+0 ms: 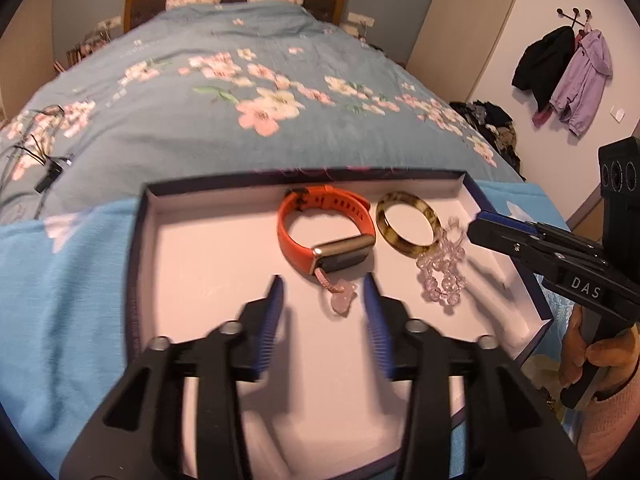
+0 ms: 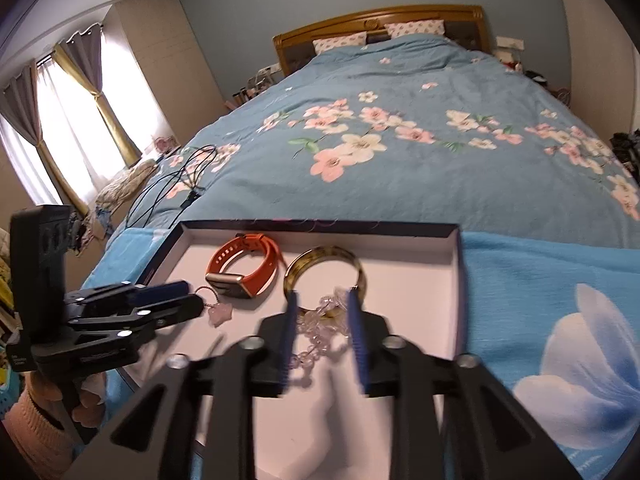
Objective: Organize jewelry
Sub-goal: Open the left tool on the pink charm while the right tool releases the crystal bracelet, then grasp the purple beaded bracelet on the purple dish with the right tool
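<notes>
While both grippers (image 1: 324,292) (image 2: 322,308) stand parted and empty, the limp, slippery bead bracelet (image 2: 320,320) is best pinched mid-strand.

Tray (image 1: 460,188) left half bare, free to enter; right half crowded: orange watch (image 1: 320,228), bangle (image 1: 408,220), bead bracelet (image 1: 444,272) touching bangle; low walls ring tray
</notes>
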The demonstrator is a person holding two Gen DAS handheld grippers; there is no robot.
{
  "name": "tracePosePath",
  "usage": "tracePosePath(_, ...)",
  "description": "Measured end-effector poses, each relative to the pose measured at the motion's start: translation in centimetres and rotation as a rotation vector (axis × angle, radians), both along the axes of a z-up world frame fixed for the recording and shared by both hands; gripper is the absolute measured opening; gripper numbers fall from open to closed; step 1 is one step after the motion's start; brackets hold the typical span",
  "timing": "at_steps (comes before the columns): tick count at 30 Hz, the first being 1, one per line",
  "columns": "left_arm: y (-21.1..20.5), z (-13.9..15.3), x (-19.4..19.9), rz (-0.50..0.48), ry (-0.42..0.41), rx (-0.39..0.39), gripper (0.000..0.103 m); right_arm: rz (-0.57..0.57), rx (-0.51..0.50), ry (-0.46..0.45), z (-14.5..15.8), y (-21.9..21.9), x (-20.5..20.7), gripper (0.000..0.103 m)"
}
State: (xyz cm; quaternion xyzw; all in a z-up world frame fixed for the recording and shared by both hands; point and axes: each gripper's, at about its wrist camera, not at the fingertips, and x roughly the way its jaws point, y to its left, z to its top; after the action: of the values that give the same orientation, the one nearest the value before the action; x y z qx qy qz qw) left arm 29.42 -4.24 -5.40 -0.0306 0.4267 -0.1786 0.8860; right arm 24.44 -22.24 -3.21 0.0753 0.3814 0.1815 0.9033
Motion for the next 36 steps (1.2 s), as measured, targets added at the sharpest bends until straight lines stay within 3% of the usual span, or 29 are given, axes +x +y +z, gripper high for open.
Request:
tracePosePath(4, 0.7, 1.7, -1.7, 0.027, -0.082, 0.031, 0.058, -0.001, -0.005, -0.039, 1.1, -0.5, -1.6, 0.032)
tracePosePath(9, 1.8, 4.0, -5.2, 0.047, -0.187, 0.065, 0.059, 0.020, 0.008, -0.073, 2.4, -1.4, -4.1, 0.038)
tracePosePath(17, 2.8, 5.1, -11.5, 0.010, -0.264, 0.097, 0.061, 0.095, -0.007, -0.111, 3.3, -2.1, -9.9, 0.039)
tracePosePath(26, 4.0, 3.2, -16.6, -0.007, -0.235, 0.097, 0.063, 0.091, -0.062, -0.032, 0.0, -3.6, -14.7, 0.038)
tracePosePath(36, 5.3, 1.4, -18.6, -0.006, -0.187, 0.085, 0.063, 0.060, -0.046, 0.006, -1.7, -5.0, -16.5, 0.034)
